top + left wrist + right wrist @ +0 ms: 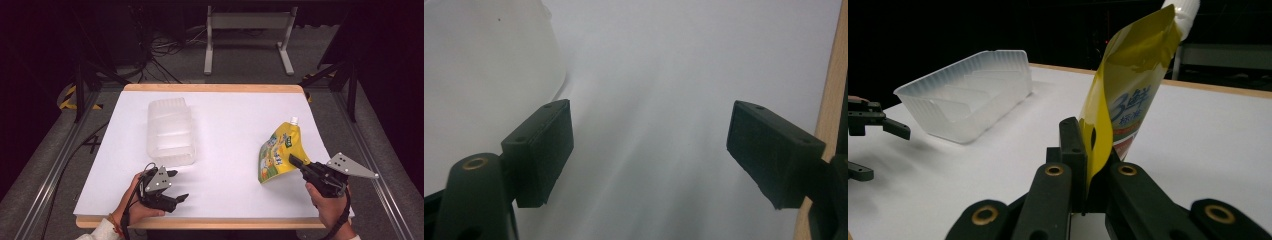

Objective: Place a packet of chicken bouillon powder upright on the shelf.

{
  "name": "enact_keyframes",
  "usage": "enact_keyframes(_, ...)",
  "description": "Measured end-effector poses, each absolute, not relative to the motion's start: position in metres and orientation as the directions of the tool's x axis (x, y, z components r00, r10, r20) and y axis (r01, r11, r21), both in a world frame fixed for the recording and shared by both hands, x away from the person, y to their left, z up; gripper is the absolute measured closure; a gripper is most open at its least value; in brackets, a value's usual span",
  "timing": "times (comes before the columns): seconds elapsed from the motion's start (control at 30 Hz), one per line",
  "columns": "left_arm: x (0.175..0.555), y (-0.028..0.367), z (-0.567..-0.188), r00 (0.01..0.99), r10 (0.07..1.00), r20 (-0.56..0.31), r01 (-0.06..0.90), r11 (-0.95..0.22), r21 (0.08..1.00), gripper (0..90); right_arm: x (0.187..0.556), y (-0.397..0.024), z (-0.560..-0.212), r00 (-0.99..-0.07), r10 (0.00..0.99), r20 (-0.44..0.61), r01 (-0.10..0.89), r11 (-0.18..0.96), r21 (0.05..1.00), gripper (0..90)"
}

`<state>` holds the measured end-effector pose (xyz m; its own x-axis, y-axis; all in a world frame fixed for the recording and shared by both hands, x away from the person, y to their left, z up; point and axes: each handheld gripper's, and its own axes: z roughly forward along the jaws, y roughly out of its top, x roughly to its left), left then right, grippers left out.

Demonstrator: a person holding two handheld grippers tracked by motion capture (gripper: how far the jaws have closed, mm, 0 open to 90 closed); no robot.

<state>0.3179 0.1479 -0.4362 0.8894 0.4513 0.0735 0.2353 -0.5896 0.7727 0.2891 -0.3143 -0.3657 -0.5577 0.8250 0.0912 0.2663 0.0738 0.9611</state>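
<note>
On the white counter [225,150] sits a stiff, light plastic bin [170,131]. My right tool [1091,165] is clamped on the yellow pouch [1128,95] by its lower edge; soft, floppy, likely to sag. My left tool [649,150] gapes, idle.

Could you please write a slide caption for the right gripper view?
Right gripper clamps a yellow pouch upright above the table, clear bin beyond.

Pouch [1128,90] cap cut off by top edge; lower edge hidden between claw pads.
</note>
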Motion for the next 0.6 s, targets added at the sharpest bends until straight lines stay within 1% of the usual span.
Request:
enact_keyframes(0.03, 0.318, 0.148, -0.436, 0.889, 0.452, 0.072, 0.236, -0.587, 0.774, 19.4, 0.289, -0.310, -0.363, -0.567, 0.821, 0.071, 0.251, 0.090, 0.964, 90.0)
enact_keyframes(0.1, 0.318, 0.147, -0.435, 0.889, 0.452, 0.072, 0.235, -0.586, 0.776, 19.4, 0.289, -0.309, -0.362, -0.574, 0.817, 0.065, 0.247, 0.097, 0.964, 90.0)
enact_keyframes(0.13, 0.318, 0.147, -0.434, 0.888, 0.453, 0.078, 0.230, -0.585, 0.778, 19.5, 0.288, -0.305, -0.360, -0.580, 0.814, 0.039, 0.231, 0.118, 0.966, 90.0)
enact_keyframes(0.3, 0.319, 0.142, -0.433, 0.885, 0.460, 0.074, 0.235, -0.578, 0.781, 20.3, 0.286, -0.300, -0.356, -0.596, 0.803, 0.016, 0.207, 0.134, 0.969, 90.0)
enact_keyframes(0.6, 0.326, 0.127, -0.423, 0.888, 0.449, 0.098, 0.200, -0.569, 0.797, 20.3, 0.285, -0.290, -0.345, -0.652, 0.758, -0.029, 0.156, 0.171, 0.973, 90.0)
